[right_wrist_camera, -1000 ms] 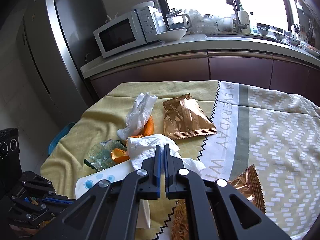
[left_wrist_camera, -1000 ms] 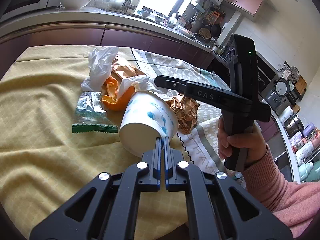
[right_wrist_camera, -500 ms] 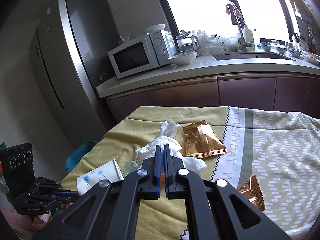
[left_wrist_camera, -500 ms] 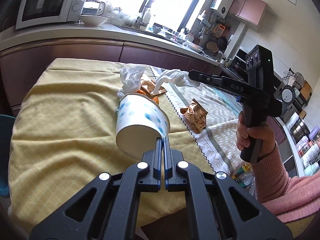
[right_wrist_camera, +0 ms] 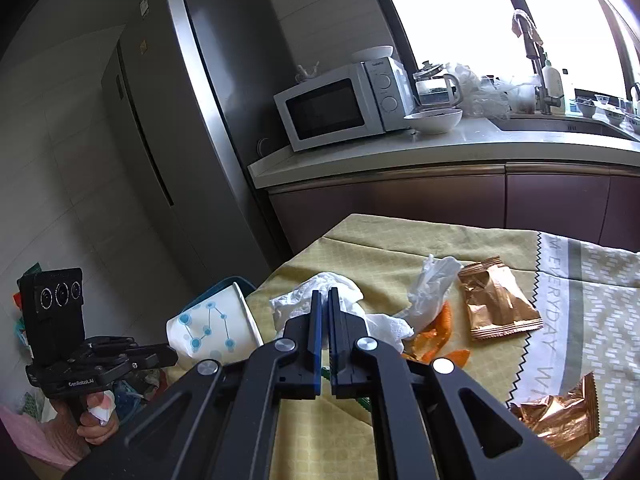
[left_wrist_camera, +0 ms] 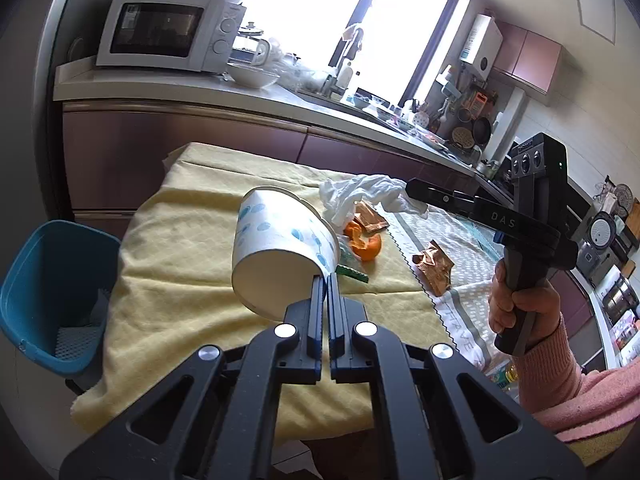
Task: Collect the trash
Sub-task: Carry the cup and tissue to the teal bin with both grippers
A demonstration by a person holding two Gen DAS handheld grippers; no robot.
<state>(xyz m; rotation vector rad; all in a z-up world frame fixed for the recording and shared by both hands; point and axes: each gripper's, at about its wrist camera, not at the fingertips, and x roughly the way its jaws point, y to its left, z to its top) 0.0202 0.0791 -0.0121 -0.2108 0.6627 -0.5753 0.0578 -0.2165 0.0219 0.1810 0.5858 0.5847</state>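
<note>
White paper cup with blue dot print (left_wrist_camera: 280,248): rim pinched in left gripper (left_wrist_camera: 325,280), held tilted above the yellow tablecloth (left_wrist_camera: 180,240). Crumpled white tissue (right_wrist_camera: 320,300): clamped in right gripper (right_wrist_camera: 325,296), off the table. On the cloth: orange peel (left_wrist_camera: 362,242), second tissue (right_wrist_camera: 434,288), two copper foil wrappers (right_wrist_camera: 496,304). Blue plastic bin (left_wrist_camera: 48,292) on floor beside table.

White paper cup (left_wrist_camera: 280,236) with blue dots joined by lines; white crumpled tissue (left_wrist_camera: 360,192); orange peel (left_wrist_camera: 362,242). Copper-gold wrappers (right_wrist_camera: 496,304) on a yellow diamond-checked cloth (left_wrist_camera: 180,240) with grey-and-white brick panel. Blue bin (left_wrist_camera: 44,280), pink sleeve (left_wrist_camera: 552,376).
</note>
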